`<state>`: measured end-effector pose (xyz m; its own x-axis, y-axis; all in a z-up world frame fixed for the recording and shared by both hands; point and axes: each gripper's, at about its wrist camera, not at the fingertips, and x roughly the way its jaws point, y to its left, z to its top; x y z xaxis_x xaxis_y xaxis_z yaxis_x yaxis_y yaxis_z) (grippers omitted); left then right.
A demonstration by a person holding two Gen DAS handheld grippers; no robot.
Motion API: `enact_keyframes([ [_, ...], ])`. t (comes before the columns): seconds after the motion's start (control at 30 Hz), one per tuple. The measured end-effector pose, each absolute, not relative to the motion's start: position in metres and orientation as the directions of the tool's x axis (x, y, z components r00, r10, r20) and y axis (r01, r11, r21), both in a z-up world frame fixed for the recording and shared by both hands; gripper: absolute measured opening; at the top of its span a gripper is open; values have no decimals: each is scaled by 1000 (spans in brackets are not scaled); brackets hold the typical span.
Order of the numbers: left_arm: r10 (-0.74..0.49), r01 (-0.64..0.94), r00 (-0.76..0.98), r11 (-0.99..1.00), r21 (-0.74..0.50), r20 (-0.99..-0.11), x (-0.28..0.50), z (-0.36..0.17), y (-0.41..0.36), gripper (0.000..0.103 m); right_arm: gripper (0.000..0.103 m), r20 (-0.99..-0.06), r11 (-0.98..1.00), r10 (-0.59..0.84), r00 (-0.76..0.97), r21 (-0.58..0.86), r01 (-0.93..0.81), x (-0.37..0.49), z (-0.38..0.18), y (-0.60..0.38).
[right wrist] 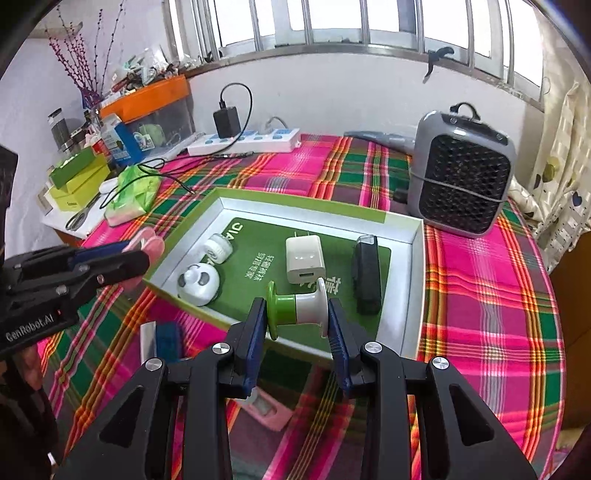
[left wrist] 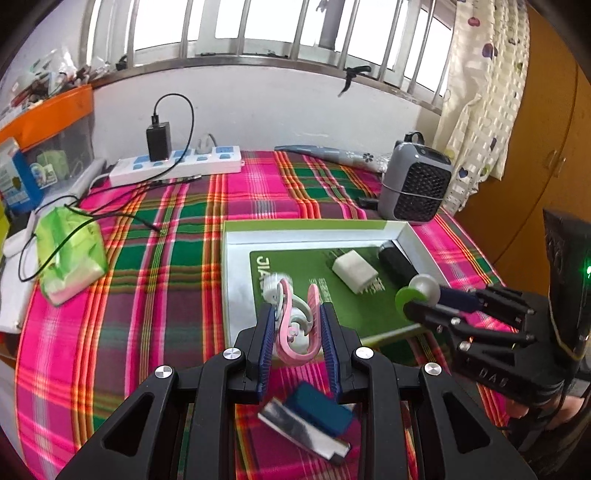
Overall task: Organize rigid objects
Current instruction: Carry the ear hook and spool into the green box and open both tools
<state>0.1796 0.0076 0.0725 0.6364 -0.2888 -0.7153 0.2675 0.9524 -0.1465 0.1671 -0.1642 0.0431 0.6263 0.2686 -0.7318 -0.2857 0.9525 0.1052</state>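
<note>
Pink clip (left wrist: 295,325), low centre of the frame, sits pinched in the narrowly set left hand-held gripper (left wrist: 297,326); the right hand-held gripper (right wrist: 297,314) clamps a green-and-white spool (right wrist: 299,308) above the tray (right wrist: 415,280).

Bright blown-out window (left wrist: 258,26) backlight, fisheye-bent edges, slight motion blur

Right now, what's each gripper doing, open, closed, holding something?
Left gripper: closed on the pink clip.
Right gripper: closed on the green-and-white spool.

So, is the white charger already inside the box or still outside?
Inside. The white charger lies flat on the green floor of the box, within its white walls, beside a black block.
</note>
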Motion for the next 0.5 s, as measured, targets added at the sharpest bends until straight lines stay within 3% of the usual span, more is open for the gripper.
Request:
enact_keyframes([
  [0.5,-285,273,598,951,-144,-749,228,55,-6,24,34,-776,952,267,571,119,-284,195,16,-164],
])
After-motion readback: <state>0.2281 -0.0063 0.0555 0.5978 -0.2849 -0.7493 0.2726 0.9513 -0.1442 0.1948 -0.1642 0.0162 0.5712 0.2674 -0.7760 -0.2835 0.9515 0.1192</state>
